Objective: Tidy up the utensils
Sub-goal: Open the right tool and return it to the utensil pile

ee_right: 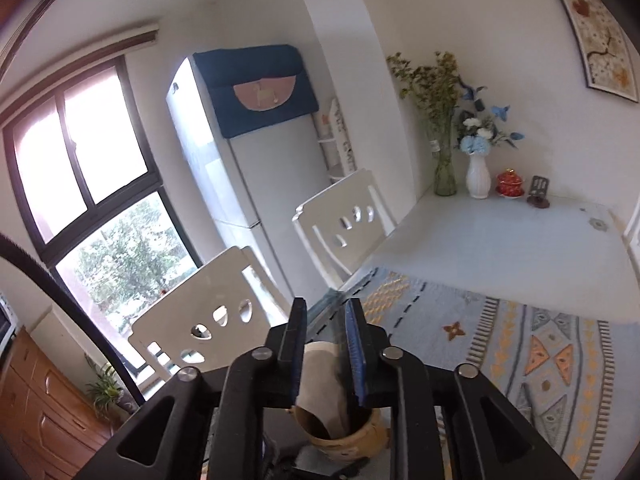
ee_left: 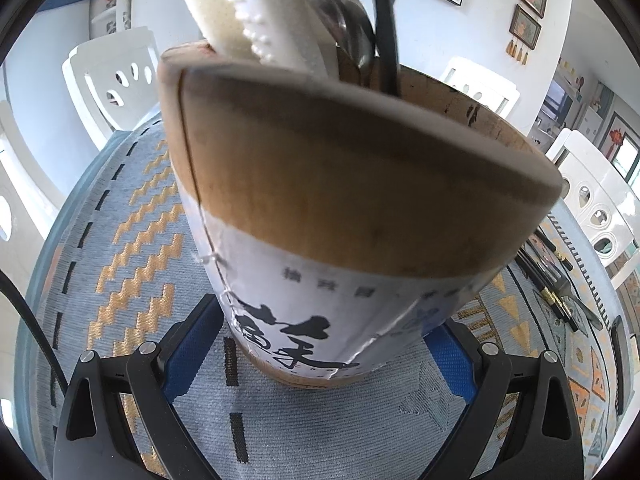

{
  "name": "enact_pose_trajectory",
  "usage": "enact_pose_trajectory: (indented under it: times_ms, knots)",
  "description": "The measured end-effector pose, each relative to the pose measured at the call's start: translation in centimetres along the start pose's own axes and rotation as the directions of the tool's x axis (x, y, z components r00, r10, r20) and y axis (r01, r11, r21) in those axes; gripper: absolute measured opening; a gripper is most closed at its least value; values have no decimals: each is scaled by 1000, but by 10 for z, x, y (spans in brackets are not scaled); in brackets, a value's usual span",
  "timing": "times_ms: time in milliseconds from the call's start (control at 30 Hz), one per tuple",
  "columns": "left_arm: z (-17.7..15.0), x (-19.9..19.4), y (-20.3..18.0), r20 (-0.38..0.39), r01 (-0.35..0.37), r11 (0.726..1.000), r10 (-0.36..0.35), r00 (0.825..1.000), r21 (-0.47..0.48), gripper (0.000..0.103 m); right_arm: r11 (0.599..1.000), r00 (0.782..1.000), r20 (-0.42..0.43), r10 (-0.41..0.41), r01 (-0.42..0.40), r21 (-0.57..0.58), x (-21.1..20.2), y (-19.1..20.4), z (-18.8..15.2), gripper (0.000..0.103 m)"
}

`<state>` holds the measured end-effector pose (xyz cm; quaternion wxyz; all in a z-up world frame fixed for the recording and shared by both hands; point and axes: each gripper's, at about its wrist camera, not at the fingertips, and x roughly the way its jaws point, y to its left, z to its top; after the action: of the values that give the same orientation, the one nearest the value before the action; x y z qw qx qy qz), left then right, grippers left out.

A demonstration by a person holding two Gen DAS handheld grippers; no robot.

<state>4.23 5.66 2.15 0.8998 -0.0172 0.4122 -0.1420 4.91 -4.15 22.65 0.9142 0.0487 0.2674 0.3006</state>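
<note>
A bamboo utensil holder (ee_left: pixel 360 184) with a white label and black characters stands on the patterned tablecloth (ee_left: pixel 132 240). My left gripper (ee_left: pixel 328 320) is shut on its lower sides with the blue pads (ee_left: pixel 192 348). A white rice paddle (ee_left: pixel 248 12), a metal spoon (ee_left: pixel 340 12) and a black handle (ee_left: pixel 384 28) stick out of it. In the right wrist view my right gripper (ee_right: pixel 326 306) hangs above the holder (ee_right: pixel 344 440), its jaws a little apart with no utensil pressed between them. The white paddle (ee_right: pixel 320 376) shows below the gap, with a dark blurred utensil beside it.
Several dark-handled utensils (ee_left: pixel 560 284) lie on the cloth at the right. White chairs (ee_right: pixel 340 224) line the table's far side. Vases with flowers (ee_right: pixel 478 176) and a red jar (ee_right: pixel 510 184) stand at the far corner. A fridge (ee_right: pixel 256 152) is behind.
</note>
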Motion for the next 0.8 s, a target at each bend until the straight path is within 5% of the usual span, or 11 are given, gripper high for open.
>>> enact_pose_trajectory:
  times_ms: [133, 500, 800]
  knots:
    - [0, 0, -1, -1, 0, 1000, 0, 1000, 0, 97, 998, 997, 48, -66, 66, 1, -32, -15, -1, 43]
    - [0, 0, 2, -2, 3, 1000, -3, 1000, -3, 97, 955, 955, -13, -295, 295, 11, -87, -65, -42, 47]
    - [0, 2, 5, -4, 6, 1000, -6, 1000, -4, 97, 922, 921, -146, -362, 377, 93, -92, -105, -88, 48]
